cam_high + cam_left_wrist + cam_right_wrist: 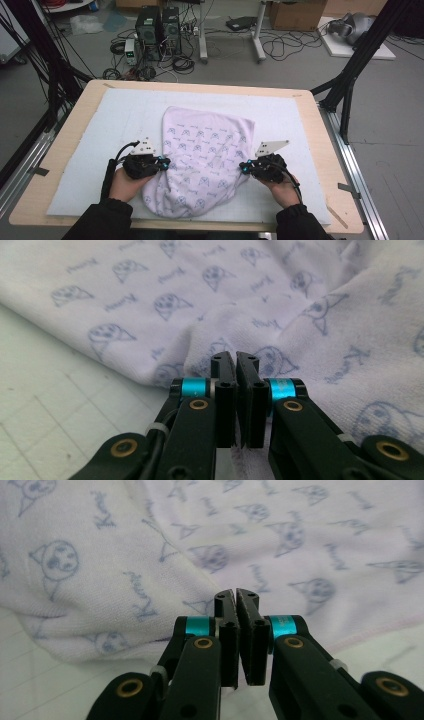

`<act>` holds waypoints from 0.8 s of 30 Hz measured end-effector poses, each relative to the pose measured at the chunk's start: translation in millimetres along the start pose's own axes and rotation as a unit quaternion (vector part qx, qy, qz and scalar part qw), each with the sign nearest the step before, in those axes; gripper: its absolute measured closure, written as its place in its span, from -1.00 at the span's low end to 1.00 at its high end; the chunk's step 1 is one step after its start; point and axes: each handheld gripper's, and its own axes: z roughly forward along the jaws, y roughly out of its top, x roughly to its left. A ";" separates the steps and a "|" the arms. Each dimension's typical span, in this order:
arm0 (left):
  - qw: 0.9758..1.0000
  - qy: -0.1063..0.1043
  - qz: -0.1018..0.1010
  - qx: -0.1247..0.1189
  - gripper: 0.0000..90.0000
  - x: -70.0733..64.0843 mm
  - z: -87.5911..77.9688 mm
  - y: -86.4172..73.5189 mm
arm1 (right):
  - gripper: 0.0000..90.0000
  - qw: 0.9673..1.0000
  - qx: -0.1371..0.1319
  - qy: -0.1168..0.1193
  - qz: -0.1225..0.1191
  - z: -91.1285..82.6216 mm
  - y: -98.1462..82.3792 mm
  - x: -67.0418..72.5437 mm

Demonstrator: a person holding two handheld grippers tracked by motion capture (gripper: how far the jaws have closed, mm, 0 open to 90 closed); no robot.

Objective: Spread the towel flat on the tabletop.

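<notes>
**Both tongs pinch the towel**

Your worktop (320,150) has a pale mat (100,145) on it. The printed towel (205,150) lies crumpled in the middle. Your left tongs (235,362) are closed on its left edge. Your right tongs (236,599) are closed on its right edge. Each holds just a little fold, so a quick pull might slip it out.

The towel (150,540) bears a repeated script word — too blurred to read.
</notes>
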 end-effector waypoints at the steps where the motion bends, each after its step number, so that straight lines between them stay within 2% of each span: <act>1: 1.000 0.002 -0.005 -0.003 0.92 2.1 -0.6 1.9 | 0.95 1.000 -0.001 -0.003 0.005 -1.0 0.9 -3.7; 4: 0.999 0.019 -0.022 -0.015 0.92 10.1 0.3 6.3 | 0.95 1.000 -0.002 -0.017 0.012 -1.7 2.1 -12.3; 5: 0.999 0.029 -0.035 -0.024 0.92 15.0 2.0 7.7 | 0.95 0.999 -0.009 -0.023 0.024 -1.5 2.1 -21.9; 6: 0.998 0.028 -0.044 -0.028 0.92 18.0 3.9 8.0 | 0.95 0.999 -0.012 -0.028 0.031 -0.7 2.0 -26.3; 7: 0.998 0.028 -0.044 -0.028 0.92 18.0 3.9 8.0 | 0.95 0.999 -0.010 -0.031 0.037 0.8 1.7 -30.7; 8: 0.998 0.029 -0.055 -0.030 0.91 22.2 7.6 8.5 | 0.95 0.999 -0.006 -0.038 0.038 2.9 0.9 -35.1; 10: 0.997 0.025 -0.058 -0.036 0.90 22.3 9.0 8.7 | 0.95 0.998 -0.005 -0.038 0.048 5.5 -0.6 -38.8; 11: 0.998 0.027 -0.050 -0.030 0.79 20.9 7.9 8.8 | 0.92 0.998 0.002 -0.028 0.059 10.8 -3.1 -42.5; 12: 0.998 0.027 -0.050 -0.030 0.69 20.9 7.9 8.8 | 0.92 0.998 0.002 -0.028 0.059 10.8 -3.1 -42.5; 13: 0.998 0.027 -0.048 -0.025 0.59 19.7 6.5 8.8 | 0.72 0.998 0.002 -0.029 0.056 11.3 -3.0 -40.3; 14: 0.998 0.027 -0.044 -0.023 0.54 18.4 4.3 8.6 | 0.67 0.998 -0.002 -0.033 0.055 9.3 -2.4 -38.8; 15: 0.998 0.028 -0.040 -0.029 0.49 15.7 -2.7 7.3 | 0.61 0.998 -0.011 -0.028 0.052 6.8 -2.0 -37.3; 16: 0.998 0.028 -0.040 -0.029 0.43 15.7 -2.7 7.3 | 0.61 0.998 -0.011 -0.028 0.052 6.8 -2.0 -37.3; 17: 0.998 0.028 -0.032 -0.036 0.40 13.3 -11.0 4.4 | 0.54 0.998 -0.015 -0.032 0.049 0.4 -1.5 -32.1; 18: 0.998 0.028 -0.032 -0.036 0.38 13.3 -11.0 4.4 | 0.54 0.998 -0.015 -0.032 0.049 0.4 -1.5 -32.1; 19: 0.998 0.025 -0.031 -0.045 0.35 10.6 -19.4 0.2 | 0.42 0.998 -0.030 -0.024 0.043 -6.4 -2.2 -25.7; 23: 0.998 0.021 -0.028 -0.058 0.21 4.0 -33.8 -9.4 | 0.30 0.998 -0.049 -0.030 0.025 -19.5 -4.1 -7.4; 24: 0.998 0.021 -0.028 -0.058 0.21 4.0 -33.8 -9.4 | 0.30 0.998 -0.049 -0.030 0.025 -19.5 -4.1 -7.4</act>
